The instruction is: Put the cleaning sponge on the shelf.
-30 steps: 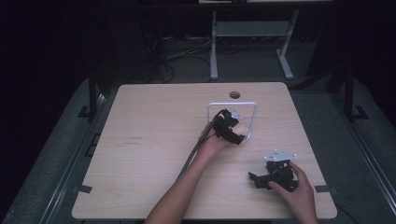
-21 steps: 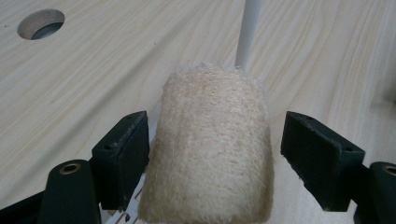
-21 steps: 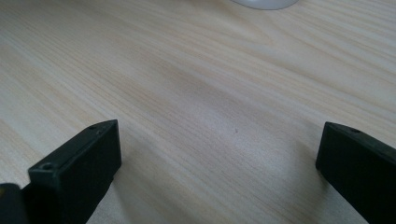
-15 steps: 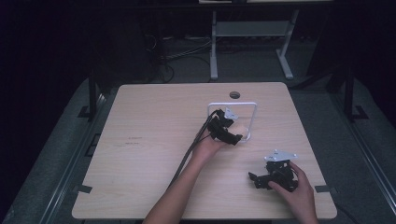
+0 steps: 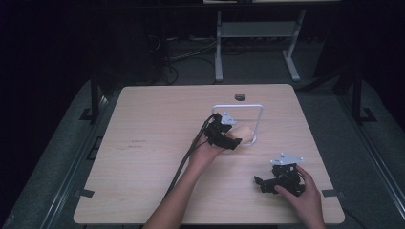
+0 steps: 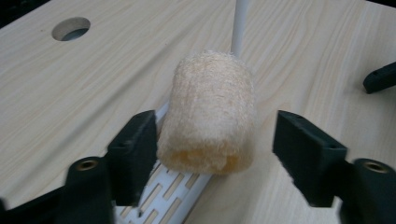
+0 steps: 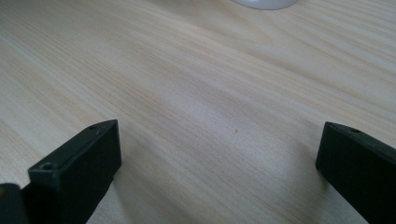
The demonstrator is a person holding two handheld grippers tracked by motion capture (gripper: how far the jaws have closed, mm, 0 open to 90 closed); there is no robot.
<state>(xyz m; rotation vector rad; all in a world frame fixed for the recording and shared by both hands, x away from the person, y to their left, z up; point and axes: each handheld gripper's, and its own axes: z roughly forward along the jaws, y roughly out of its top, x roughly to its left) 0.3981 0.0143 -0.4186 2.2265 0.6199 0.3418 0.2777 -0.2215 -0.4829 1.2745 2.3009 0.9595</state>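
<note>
On the white slotted base of a wire rack (image 6: 180,191), near the far right of the pale wooden surface (image 5: 143,143), lies a roll of beige loofah sponge (image 6: 210,114), its open end toward the left tongs (image 5: 230,137). Over the past second those tongs have edged forward around the roll; their jaws now stand apart on either side of it, one close against its flank, the other with a gap, so a grasp looks imminent but not yet made. The right tongs (image 5: 267,183) rest low near the front edge, jaws wide apart, holding nothing.
</note>
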